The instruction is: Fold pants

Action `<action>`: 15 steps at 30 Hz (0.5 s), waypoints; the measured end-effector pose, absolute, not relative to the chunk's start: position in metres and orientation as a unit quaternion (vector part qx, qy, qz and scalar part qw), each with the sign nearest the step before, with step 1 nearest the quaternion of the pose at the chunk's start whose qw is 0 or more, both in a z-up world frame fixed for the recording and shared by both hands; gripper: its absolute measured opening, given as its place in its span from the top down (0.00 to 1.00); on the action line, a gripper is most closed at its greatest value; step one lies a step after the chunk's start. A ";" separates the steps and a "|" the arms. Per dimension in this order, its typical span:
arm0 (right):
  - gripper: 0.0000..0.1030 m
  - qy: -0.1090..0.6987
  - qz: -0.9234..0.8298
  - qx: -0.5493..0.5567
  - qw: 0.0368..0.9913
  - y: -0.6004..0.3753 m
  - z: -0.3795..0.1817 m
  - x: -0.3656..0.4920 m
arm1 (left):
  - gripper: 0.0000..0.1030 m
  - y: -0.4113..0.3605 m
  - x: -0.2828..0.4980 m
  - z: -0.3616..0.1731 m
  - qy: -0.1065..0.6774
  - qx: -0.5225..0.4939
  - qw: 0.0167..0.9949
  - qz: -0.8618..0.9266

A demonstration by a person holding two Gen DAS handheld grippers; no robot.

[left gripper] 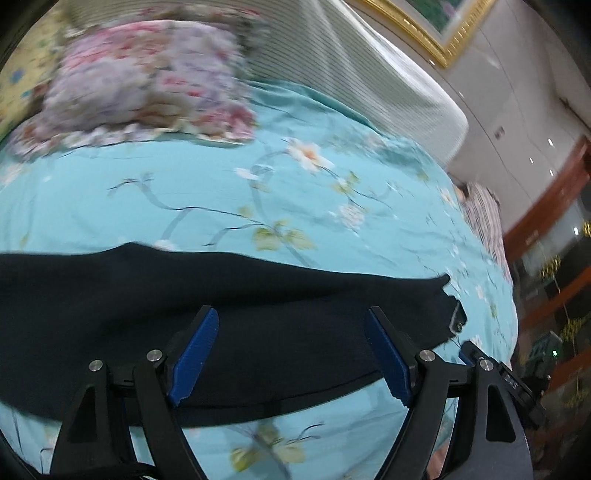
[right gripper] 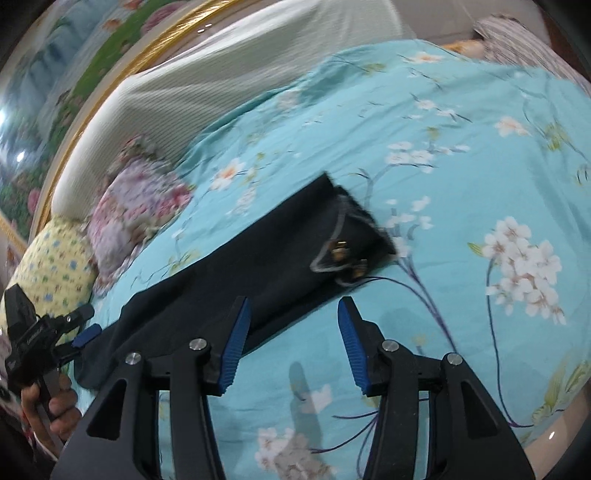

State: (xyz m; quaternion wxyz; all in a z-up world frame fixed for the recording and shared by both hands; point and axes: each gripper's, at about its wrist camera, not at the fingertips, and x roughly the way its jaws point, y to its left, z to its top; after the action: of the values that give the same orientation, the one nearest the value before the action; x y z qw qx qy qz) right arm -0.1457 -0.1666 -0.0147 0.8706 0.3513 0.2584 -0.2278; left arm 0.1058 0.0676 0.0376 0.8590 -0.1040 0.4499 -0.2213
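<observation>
Both grippers spread, holding nothing: left gripper (left gripper: 291,325) over pants (left gripper: 147,306), right gripper (right gripper: 295,314) at pants' near edge, waist end toward 1 o'clock. Pants lie dark, flat, in a long strip on bed (right gripper: 461,166). Likely between folds; next needs pinching an end, carrying it over.

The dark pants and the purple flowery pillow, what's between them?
Only bare blue flowered bedsheet between the dark navy pants and purple floral pillow, in the left wrist view.

I counted one pair of dark pants (left gripper: 184,306), two pillows, one floral (left gripper: 147,81) and one yellow (right gripper: 55,258), one gold-framed painting (left gripper: 436,29), and my two grippers, left (left gripper: 291,354) and right (right gripper: 295,343).
</observation>
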 end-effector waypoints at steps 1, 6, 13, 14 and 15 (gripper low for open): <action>0.51 0.259 -0.239 0.358 0.865 -0.171 -0.017 -0.146 | 0.21 0.059 0.108 0.037 0.453 -0.098 0.856 -0.228; 0.51 0.239 -0.261 0.405 0.843 -0.192 -0.025 -0.148 | 0.21 0.011 0.121 0.035 0.470 -0.054 0.840 -0.266; 0.51 0.228 -0.259 0.438 0.830 -0.202 -0.033 -0.140 | 0.21 -0.056 0.141 0.025 0.496 0.012 0.804 -0.326; 0.51 0.222 -0.258 0.441 0.830 -0.203 -0.034 -0.140 | 0.21 -0.065 0.144 0.023 0.500 0.021 0.799 -0.332; 0.51 0.219 -0.258 0.443 0.830 -0.203 -0.034 -0.140 | 0.21 -0.072 0.147 0.022 0.503 0.029 0.796 -0.336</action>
State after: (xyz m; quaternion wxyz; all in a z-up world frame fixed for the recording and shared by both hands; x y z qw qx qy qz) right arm -0.1404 -0.2030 -0.0343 0.8301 0.4432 0.2191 -0.2578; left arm 0.1471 -0.0719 0.0216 0.7959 0.0291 0.5026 -0.3362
